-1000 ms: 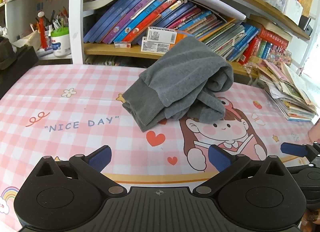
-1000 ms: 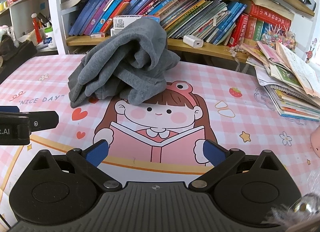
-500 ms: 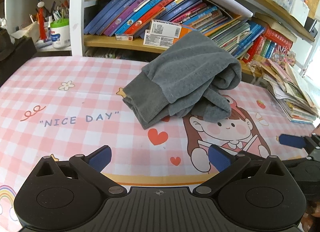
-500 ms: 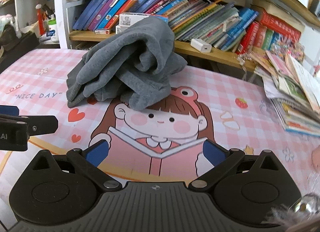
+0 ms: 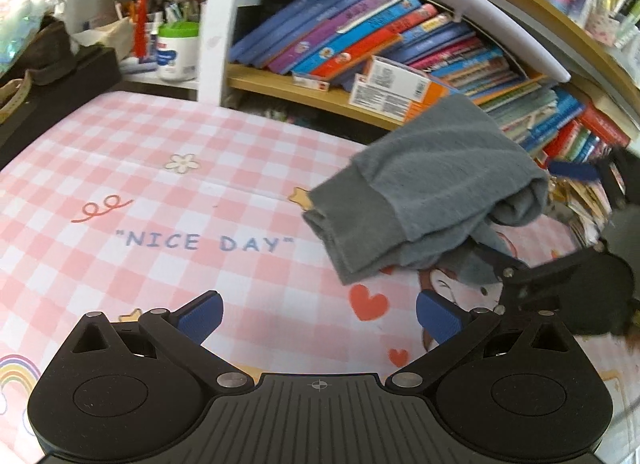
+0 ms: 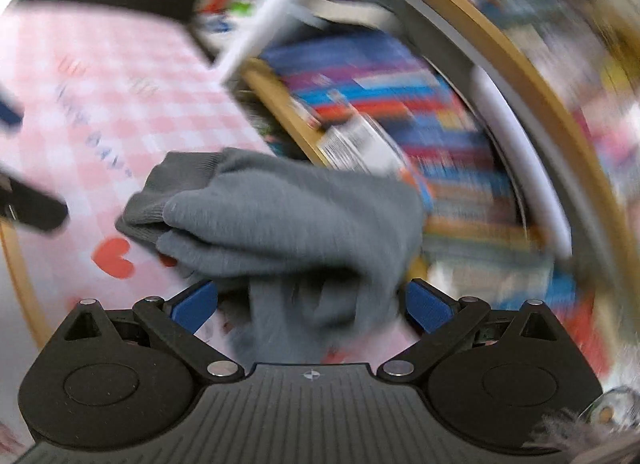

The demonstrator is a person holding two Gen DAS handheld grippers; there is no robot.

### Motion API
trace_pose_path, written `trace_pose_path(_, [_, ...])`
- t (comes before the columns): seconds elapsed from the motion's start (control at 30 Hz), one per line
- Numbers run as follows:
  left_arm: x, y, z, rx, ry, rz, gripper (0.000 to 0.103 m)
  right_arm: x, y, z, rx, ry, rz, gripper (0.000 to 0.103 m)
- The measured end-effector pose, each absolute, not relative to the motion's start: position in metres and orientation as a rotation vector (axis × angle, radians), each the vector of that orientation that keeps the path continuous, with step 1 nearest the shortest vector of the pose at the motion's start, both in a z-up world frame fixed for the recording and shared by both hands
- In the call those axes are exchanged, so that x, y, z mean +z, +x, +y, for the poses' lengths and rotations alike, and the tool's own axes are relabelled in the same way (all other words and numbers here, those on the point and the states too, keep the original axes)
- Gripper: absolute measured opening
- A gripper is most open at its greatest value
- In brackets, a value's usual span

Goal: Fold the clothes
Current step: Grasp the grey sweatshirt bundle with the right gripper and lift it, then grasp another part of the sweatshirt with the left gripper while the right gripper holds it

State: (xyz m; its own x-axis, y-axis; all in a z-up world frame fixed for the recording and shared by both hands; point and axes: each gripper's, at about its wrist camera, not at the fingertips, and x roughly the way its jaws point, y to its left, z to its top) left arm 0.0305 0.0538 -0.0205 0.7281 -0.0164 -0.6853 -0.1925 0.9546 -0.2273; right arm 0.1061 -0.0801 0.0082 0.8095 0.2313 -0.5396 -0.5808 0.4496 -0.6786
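Grey sweatshirt [image 5: 436,188], soft and floppy, is best pinched at its ribbed hem [image 5: 352,232]; both the left gripper [image 5: 318,318] and the right gripper [image 6: 308,304] gape wide, empty.

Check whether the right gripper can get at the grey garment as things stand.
Probably yes. The right gripper has its jaws open with the bunched grey garment right between and ahead of them, nothing in the way. The left gripper sits off to the side.

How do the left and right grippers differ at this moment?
The left gripper sits over bare pink tablecloth, short of the grey garment; the right gripper has grey cloth between its fingers. The left view is sharp, the right blurred. Both are open.
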Motion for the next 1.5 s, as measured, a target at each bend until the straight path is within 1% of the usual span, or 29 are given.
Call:
trace_pose_path(0.1, [-0.022, 0.030, 0.060, 0.120, -0.306, 0.755, 0.103, -0.004, 0.115, -0.067, 0.588, -1.167, 0.350, 0.102])
trace_pose_path(0.2, [-0.021, 0.027, 0.067, 0.142, -0.319, 0.746, 0.103, -0.021, 0.122, -0.058, 0.619, -1.278, 0.357, 0.098])
trace_pose_path(0.27, [-0.019, 0.025, 0.071, 0.156, -0.326, 0.734, 0.103, -0.030, 0.125, -0.055, 0.622, -1.331, 0.361, 0.084])
trace_pose_path(0.33, [-0.017, 0.023, 0.075, 0.170, -0.336, 0.722, 0.103, -0.036, 0.126, -0.058, 0.585, -1.337, 0.366, 0.053])
trace_pose_path(0.37, [-0.016, 0.021, 0.077, 0.177, -0.343, 0.717, 0.103, -0.037, 0.125, -0.060, 0.571, -1.328, 0.370, 0.048])
trace_pose_path(0.43, [-0.015, 0.018, 0.081, 0.190, -0.357, 0.709, 0.103, -0.031, 0.118, -0.067, 0.564, -1.275, 0.404, 0.029])
trace_pose_path(0.5, [-0.013, 0.016, 0.083, 0.194, -0.369, 0.700, 0.103, -0.023, 0.109, -0.078, 0.561, -1.194, 0.452, 0.023])
trace_pose_path(0.6, [-0.008, 0.011, 0.086, 0.196, -0.381, 0.674, 0.103, -0.004, 0.092, -0.097, 0.569, -1.004, 0.561, 0.021])
trace_pose_path(0.8, [-0.001, -0.001, 0.096, 0.216, -0.441, 0.638, 0.103, 0.030, 0.058, -0.116, 0.605, -0.570, 0.767, 0.020])
trace_pose_path(0.9, [0.003, -0.010, 0.105, 0.233, -0.484, 0.616, 0.103, 0.043, 0.053, -0.114, 0.607, -0.369, 0.836, 0.020])
trace_pose_path(1.07, [0.012, -0.037, 0.129, 0.270, -0.512, 0.528, 0.103, 0.067, 0.065, -0.109, 0.583, -0.030, 0.889, 0.017])
trace_pose_path(1.2, [0.017, -0.062, 0.152, 0.327, -0.527, 0.472, 0.103, 0.091, 0.077, -0.095, 0.556, 0.192, 0.852, 0.015])
trace_pose_path(1.23, [0.018, -0.068, 0.158, 0.344, -0.530, 0.460, 0.103, 0.099, 0.080, -0.092, 0.560, 0.257, 0.832, 0.012])
trace_pose_path(1.3, [0.019, -0.077, 0.168, 0.368, -0.536, 0.447, 0.103, 0.118, 0.085, -0.089, 0.582, 0.413, 0.776, 0.012])
trace_pose_path(1.37, [0.021, -0.083, 0.178, 0.383, -0.544, 0.440, 0.103, 0.143, 0.083, -0.096, 0.609, 0.563, 0.684, 0.012])
trace_pose_path(1.5, [0.020, -0.081, 0.187, 0.349, -0.546, 0.453, 0.103, 0.187, 0.062, -0.133, 0.623, 0.774, 0.461, 0.012])
